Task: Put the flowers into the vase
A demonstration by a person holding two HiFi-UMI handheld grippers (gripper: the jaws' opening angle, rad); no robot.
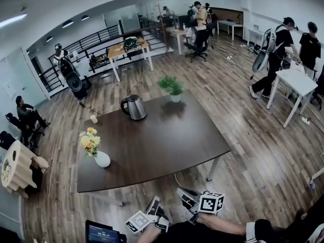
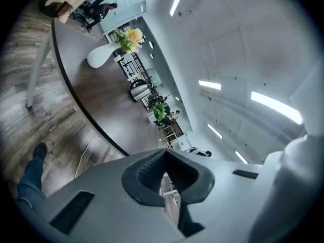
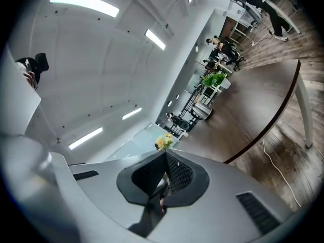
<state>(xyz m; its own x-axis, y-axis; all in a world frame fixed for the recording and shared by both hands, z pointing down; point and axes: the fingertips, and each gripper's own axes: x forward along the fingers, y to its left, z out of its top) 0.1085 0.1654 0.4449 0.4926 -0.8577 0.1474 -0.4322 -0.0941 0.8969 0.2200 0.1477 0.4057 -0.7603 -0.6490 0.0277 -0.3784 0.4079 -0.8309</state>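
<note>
Yellow flowers (image 1: 89, 139) stand in a round white vase (image 1: 102, 159) near the left end of the dark table (image 1: 167, 135). Both grippers are off the table, low at its near edge. My left gripper (image 1: 156, 210) and my right gripper (image 1: 186, 198) are each shut with nothing between the jaws. In the left gripper view the jaws (image 2: 163, 170) meet, and the vase (image 2: 98, 57) with the flowers (image 2: 129, 38) lies far off on the table (image 2: 96, 95). In the right gripper view the flowers (image 3: 163, 142) show just above the shut gripper (image 3: 165, 172).
A steel kettle (image 1: 134, 107) and a small potted plant (image 1: 172, 86) stand at the table's far side. A dark screen (image 1: 104, 233) sits at the bottom left, and a wooden stand (image 1: 17, 166) stands at the left. A white table (image 1: 298, 82) and several people are around the room.
</note>
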